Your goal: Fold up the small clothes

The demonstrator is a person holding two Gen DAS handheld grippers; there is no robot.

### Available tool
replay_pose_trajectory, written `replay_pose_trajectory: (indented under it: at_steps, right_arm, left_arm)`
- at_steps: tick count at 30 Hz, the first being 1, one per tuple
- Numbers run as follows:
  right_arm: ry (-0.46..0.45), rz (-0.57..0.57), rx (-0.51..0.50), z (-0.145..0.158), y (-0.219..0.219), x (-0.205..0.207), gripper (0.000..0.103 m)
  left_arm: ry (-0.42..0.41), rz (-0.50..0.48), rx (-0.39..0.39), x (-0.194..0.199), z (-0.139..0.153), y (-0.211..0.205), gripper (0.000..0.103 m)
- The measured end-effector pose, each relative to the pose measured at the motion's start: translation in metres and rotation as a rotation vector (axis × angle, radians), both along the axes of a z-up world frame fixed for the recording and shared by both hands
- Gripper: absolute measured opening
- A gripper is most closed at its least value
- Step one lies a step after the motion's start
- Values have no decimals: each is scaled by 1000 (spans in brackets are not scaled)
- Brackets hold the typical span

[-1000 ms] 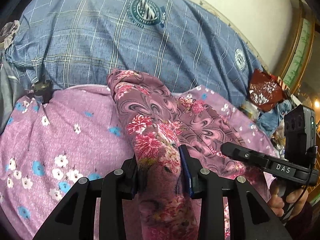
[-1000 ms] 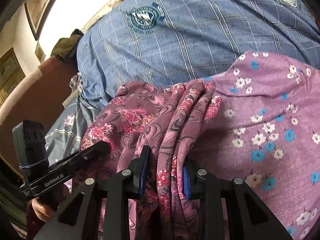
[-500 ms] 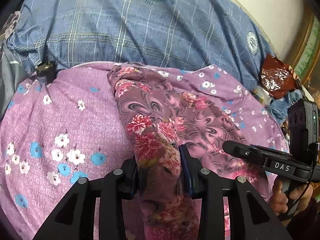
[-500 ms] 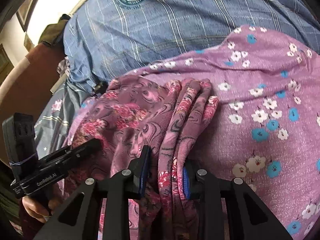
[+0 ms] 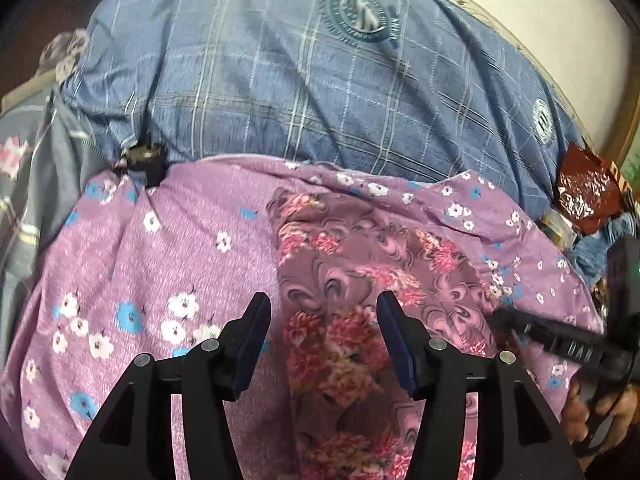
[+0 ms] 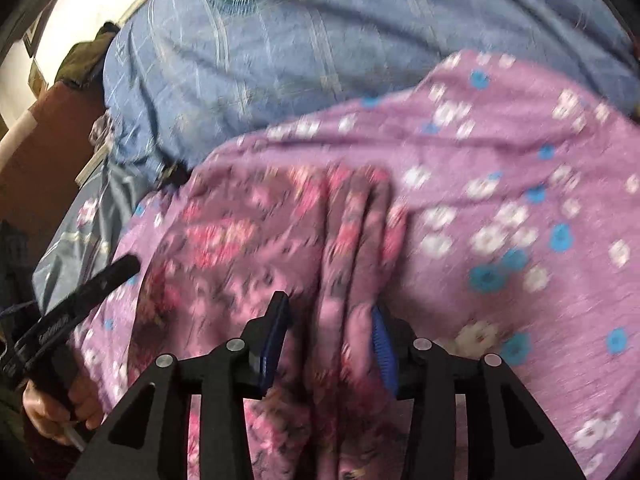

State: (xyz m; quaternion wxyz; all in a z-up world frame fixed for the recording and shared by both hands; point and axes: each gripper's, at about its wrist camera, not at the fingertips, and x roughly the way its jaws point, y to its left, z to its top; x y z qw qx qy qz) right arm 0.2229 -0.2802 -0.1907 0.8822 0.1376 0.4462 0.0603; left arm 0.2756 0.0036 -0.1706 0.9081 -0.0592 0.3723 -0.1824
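Note:
A mauve garment with pink flowers [image 5: 344, 280] lies folded lengthwise on a purple sheet with white and blue blossoms [image 5: 160, 264]. My left gripper [image 5: 325, 322] straddles the garment's near part. Its jaws are opening and the pads stand clear of the cloth on both sides. In the blurred right wrist view the garment's bunched folds [image 6: 352, 232] run between the fingers of my right gripper [image 6: 329, 330]. Its jaws are opening too, with a gap at the left pad and the cloth brushing the right one. A hand [image 5: 592, 412] holds the right gripper at the garment's right edge.
A blue checked quilt [image 5: 320, 80] bulges behind the purple sheet. A dark red foil bag [image 5: 588, 196] lies at the far right, and a small black object [image 5: 144, 160] sits at the quilt's edge. Brown wooden furniture [image 6: 48, 140] stands on the left.
Both grippers' jaws have spread and let go of the garment. It has sunk from a raised bundle to lie flatter on the purple sheet. The left gripper has drawn back a little.

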Motion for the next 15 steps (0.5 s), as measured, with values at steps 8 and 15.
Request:
replay_pose_trajectory:
  at_steps: [8, 15]
  right_arm:
    - [-102, 35, 100, 13, 7, 10, 23]
    - [96, 43, 69, -36, 20, 34, 17]
  left_arm:
    - [-17, -59, 115, -3, -10, -29, 55]
    - [0, -44, 229, 4, -26, -41, 63]
